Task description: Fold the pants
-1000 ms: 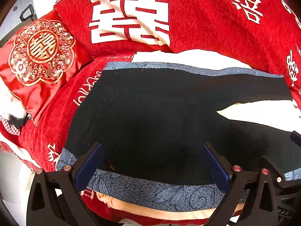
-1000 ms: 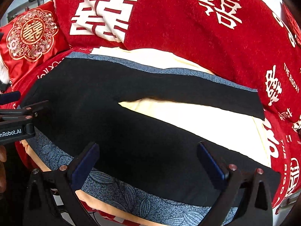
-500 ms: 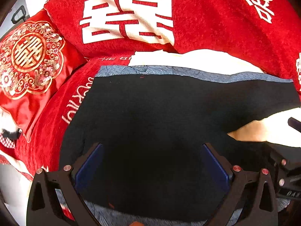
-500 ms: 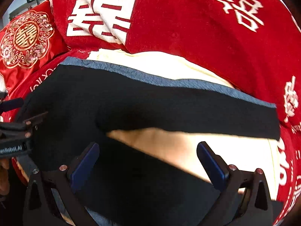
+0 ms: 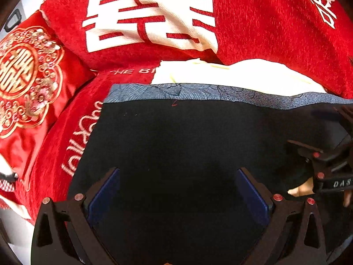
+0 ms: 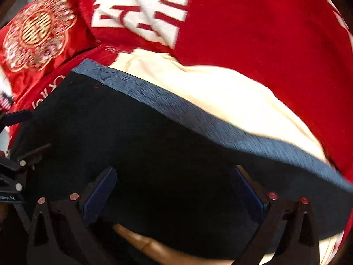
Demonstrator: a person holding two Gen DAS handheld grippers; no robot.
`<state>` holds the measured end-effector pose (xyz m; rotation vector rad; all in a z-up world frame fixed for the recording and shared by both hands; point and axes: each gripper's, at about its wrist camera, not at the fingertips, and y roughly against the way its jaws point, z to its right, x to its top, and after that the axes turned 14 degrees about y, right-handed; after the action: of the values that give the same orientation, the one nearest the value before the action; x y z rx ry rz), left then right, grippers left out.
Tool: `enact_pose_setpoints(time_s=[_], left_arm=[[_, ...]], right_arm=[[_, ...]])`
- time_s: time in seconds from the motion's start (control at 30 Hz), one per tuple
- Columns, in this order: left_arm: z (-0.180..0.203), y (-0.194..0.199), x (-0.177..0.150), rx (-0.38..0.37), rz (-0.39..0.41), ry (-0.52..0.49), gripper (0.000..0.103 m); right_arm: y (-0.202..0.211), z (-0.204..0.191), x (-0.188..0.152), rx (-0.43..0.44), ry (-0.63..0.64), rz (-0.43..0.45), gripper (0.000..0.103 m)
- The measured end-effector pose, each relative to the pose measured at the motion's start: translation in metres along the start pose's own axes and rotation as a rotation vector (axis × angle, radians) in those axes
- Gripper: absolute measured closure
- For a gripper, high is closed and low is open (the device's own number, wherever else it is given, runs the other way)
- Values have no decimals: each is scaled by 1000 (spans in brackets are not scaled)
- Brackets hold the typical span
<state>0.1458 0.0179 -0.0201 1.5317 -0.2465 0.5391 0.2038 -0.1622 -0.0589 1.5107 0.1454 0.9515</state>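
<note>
Both hand-held grippers, left (image 5: 176, 190) and right (image 6: 174, 190), spread wide over the black pants (image 5: 187, 145), grasping nothing

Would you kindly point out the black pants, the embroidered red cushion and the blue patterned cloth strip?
black pants (image 5: 176, 145), left wrist view, middle of the fabric.
embroidered red cushion (image 5: 24, 81), left wrist view, gold emblem.
blue patterned cloth strip (image 5: 187, 91), left wrist view, middle of the strip.

matt black cloth pants (image 5: 176, 150), fuzzy red blanket (image 5: 264, 33), glossy satin pillow (image 5: 28, 84)
</note>
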Motion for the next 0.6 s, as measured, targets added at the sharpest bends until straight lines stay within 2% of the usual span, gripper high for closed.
enact_pose_setpoints(time_s=[0.27,0.47,0.57,0.6], left_arm=[[-1,-20,27,-36,-16,-6,0],[-11,-29,37,-37,-6,-7,0],[-14,-40,35,-18,-22,-11,0],[-16,-44,34,-17,-28,-6,0]], right_arm=[[-38,11,54,139,196,36,0],[-81,9,81,323,267,15,0],[-98,5,86,386,308,-14,7],[-98,6,88,410,312,-6,16]])
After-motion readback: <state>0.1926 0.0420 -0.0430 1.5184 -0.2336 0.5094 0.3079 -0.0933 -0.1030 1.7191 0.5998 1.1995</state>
